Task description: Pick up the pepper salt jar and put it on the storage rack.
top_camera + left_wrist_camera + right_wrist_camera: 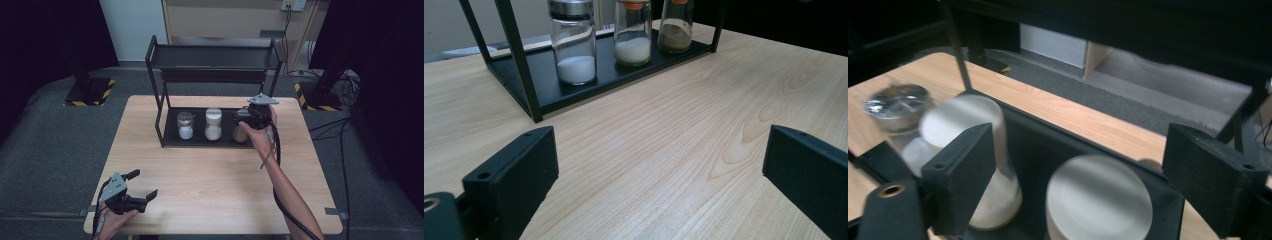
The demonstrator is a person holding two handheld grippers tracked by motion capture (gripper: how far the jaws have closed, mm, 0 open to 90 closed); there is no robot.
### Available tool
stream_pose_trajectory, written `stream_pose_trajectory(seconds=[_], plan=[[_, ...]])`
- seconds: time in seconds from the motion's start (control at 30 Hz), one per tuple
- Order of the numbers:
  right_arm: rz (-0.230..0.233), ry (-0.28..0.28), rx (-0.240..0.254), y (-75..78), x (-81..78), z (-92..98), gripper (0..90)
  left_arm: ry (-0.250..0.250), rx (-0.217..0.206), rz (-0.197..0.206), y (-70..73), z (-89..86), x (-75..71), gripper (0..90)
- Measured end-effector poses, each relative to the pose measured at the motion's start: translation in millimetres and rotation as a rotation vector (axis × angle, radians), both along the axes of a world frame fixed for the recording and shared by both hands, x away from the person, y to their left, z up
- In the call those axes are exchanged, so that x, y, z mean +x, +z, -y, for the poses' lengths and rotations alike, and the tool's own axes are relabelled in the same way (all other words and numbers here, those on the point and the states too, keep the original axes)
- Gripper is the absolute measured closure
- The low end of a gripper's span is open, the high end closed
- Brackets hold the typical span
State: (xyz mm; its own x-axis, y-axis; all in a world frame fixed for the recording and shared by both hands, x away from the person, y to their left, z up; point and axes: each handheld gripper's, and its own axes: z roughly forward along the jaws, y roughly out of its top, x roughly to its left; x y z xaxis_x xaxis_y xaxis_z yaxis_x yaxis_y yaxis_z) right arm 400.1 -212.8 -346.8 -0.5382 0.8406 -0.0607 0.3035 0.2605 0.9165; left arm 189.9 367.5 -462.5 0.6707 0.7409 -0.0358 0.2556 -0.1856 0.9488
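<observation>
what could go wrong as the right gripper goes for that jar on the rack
1. The right gripper is open over the right jar, with one of its fingers close against the middle jar; closing or descending could knock that jar.
2. The rack's upper shelf overhangs the jars, so a straight lift might bump the gripper or jar into it.

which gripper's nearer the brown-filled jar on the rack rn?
Right. The right gripper is open, right over the brown-filled jar on the rack. The left gripper sits open at the table's near-left corner, far from it.
</observation>
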Motion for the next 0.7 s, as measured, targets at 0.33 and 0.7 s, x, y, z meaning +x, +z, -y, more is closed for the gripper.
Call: stream_pose_trajectory(seconds=[0.33,0.7], plan=[[0.042,0.087,0.01,32.2,-20.6,13.2,9.8,0.009,-0.015,0.005,-0.8,-1.5,-1.3,1.8],[0.102,0.16,0.022,54.7,-51.3,30.7,9.0,0.008,-0.032,0.004,-2.0,-2.7,-0.9,2.2]])
